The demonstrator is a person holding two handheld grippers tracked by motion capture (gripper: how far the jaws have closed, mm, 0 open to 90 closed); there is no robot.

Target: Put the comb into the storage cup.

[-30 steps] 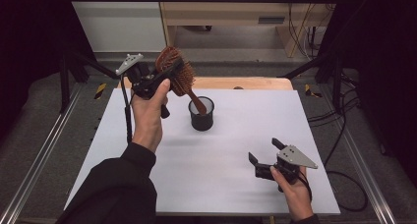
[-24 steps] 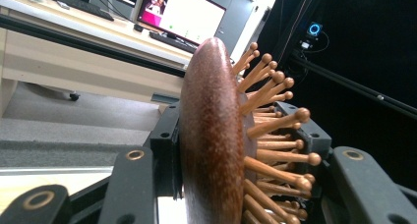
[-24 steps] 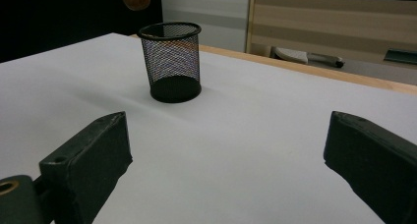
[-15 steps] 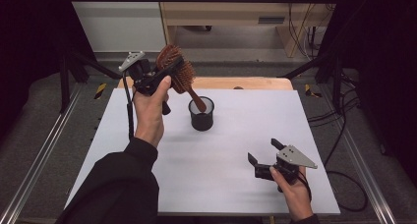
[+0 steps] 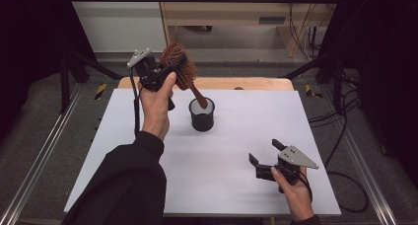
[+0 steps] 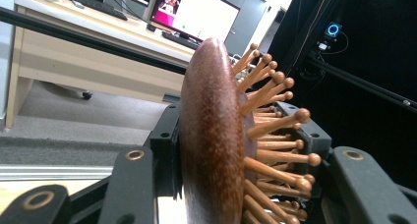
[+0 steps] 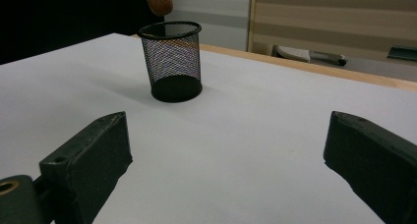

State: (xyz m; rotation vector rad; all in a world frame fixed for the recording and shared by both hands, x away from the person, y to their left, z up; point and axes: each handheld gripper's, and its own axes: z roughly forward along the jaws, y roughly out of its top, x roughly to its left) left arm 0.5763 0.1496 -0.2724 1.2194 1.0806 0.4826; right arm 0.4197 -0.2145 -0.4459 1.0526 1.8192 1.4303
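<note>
The left gripper [image 5: 170,73] clamps the head of a reddish-brown wooden paddle hairbrush [image 5: 178,67] with ball-tipped pegs, its handle tip just above the black wire-mesh cup [image 5: 202,115] (lowering and release remain), while the right gripper [image 5: 267,158] rests open on the white tabletop [image 5: 256,121].

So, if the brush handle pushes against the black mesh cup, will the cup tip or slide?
The mesh cup looks light: thin wire, nothing inside, so it would probably slide on the smooth white table. It is taller than wide, so a push at the rim may tip it. The hairbrush looks stiff.
</note>
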